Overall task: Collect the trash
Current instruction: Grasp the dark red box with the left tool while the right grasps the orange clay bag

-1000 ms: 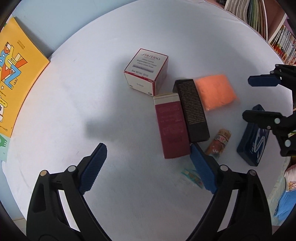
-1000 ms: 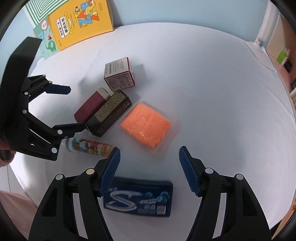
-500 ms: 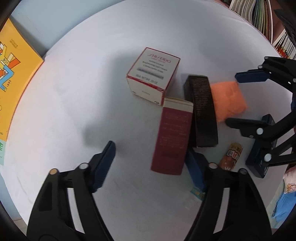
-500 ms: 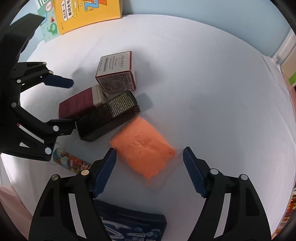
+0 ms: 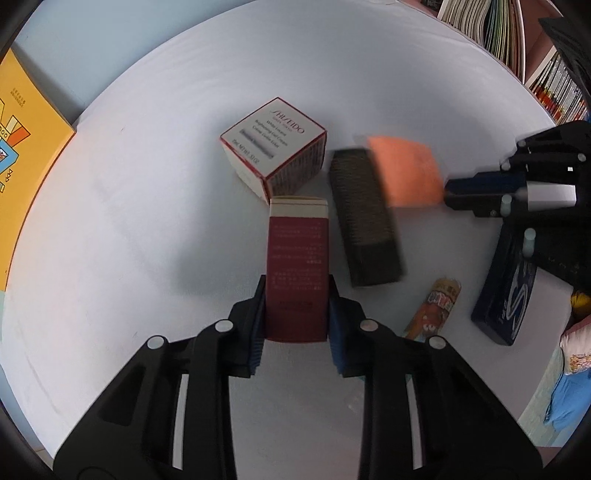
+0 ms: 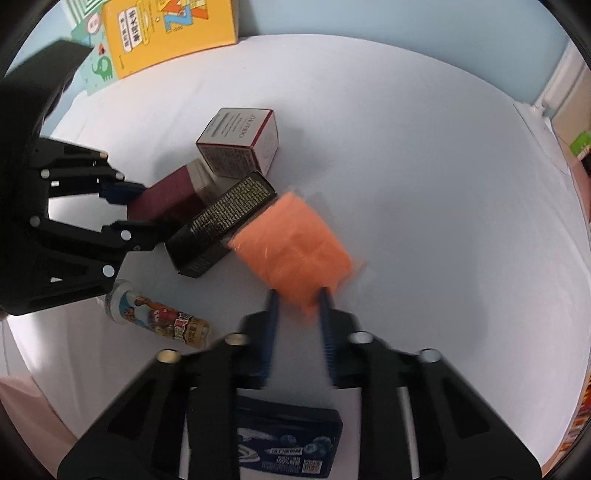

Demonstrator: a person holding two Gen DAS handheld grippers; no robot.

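Trash lies on a round white table. My left gripper has its jaws closing on the near end of a dark red box, with both pads pressed against its sides. My right gripper is shut on the near edge of an orange packet, which looks blurred. In the left wrist view the right gripper pinches that orange packet. The right wrist view shows the left gripper around the dark red box.
Beside them lie a white Shiseido box, a black box, a printed candy tube and a blue gum pack. A yellow book sits past the table's far edge. Bookshelves stand at the upper right.
Both grippers stood open before. The left one has slid over the dark red box and closed on it. The right one has moved onto the orange packet and shut on it.
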